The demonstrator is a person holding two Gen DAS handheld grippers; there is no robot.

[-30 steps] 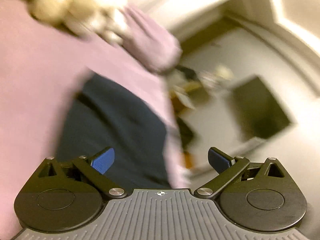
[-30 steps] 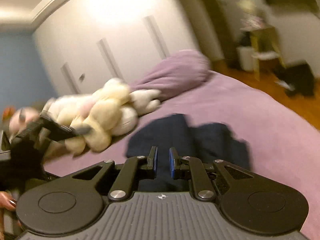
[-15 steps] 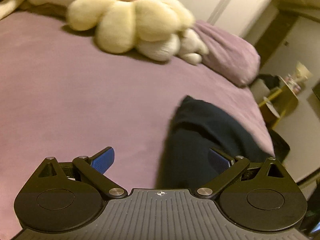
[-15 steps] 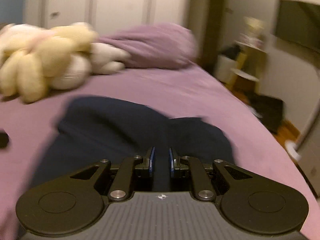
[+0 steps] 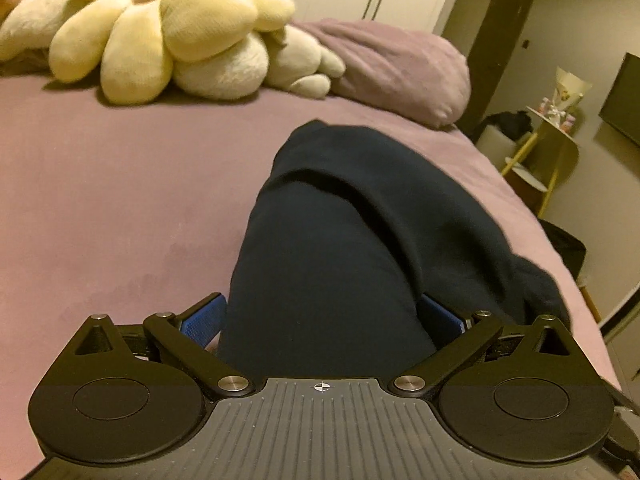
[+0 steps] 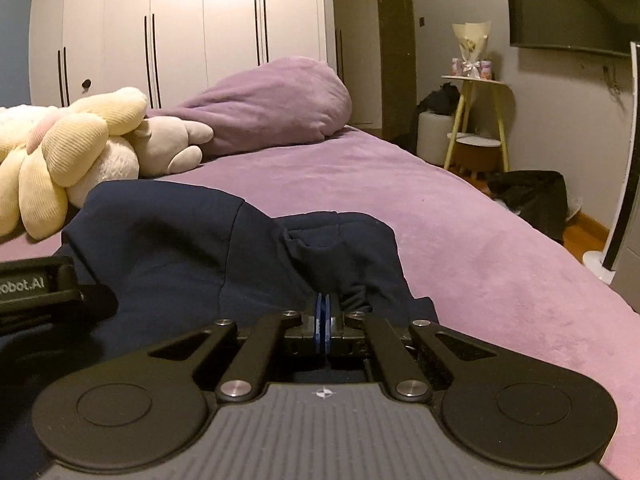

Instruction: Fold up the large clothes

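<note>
Garment: dark navy garment (image 5: 340, 248) lies crumpled on the purple bed (image 5: 120, 200).
Left gripper (image 5: 322, 316): fingers spread wide, astride the cloth.
Right gripper (image 6: 323, 312): fingers pinched closed on a fold.

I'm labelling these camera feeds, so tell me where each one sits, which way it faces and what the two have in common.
Left wrist view: mounted on the left tongs, low over the purple bed cover, facing the headboard end; its open blue pads flank the dark navy fabric garment.
Right wrist view: on the right tongs, facing the white wardrobe; pads shut on a garment fold, the left tool's black body at the left edge.
Shared: garment, yellow flower-shaped plush, purple pillow, yellow-legged side table.
</note>
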